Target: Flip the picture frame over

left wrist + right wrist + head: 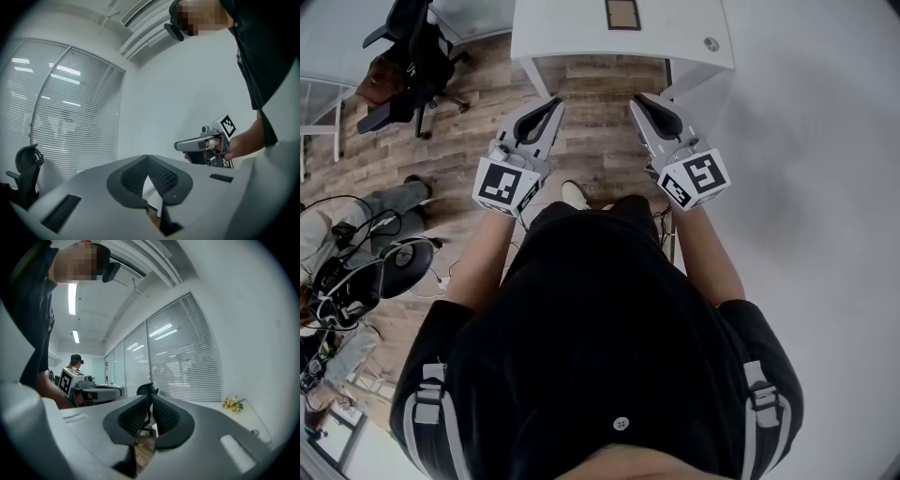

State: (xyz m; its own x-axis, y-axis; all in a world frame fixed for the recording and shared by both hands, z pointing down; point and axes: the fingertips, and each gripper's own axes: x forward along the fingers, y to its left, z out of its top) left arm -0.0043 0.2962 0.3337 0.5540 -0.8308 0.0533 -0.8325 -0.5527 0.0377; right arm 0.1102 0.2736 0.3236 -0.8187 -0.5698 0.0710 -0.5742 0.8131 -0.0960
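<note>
The picture frame, small with a brown panel, lies flat at the far side of the white table. Both grippers hover side by side over the wooden floor, short of the table's near edge and apart from the frame. My left gripper has its tips together and holds nothing. My right gripper shows a thin slit between its pads, with nothing in it. Each gripper view shows the other gripper: the right gripper and the left gripper. Neither gripper view shows the frame.
A small round object sits near the table's right corner, and a sprig of flowers lies on the tabletop. A black office chair stands at the left. A seated person with cables and gear is farther left. White wall runs along the right.
</note>
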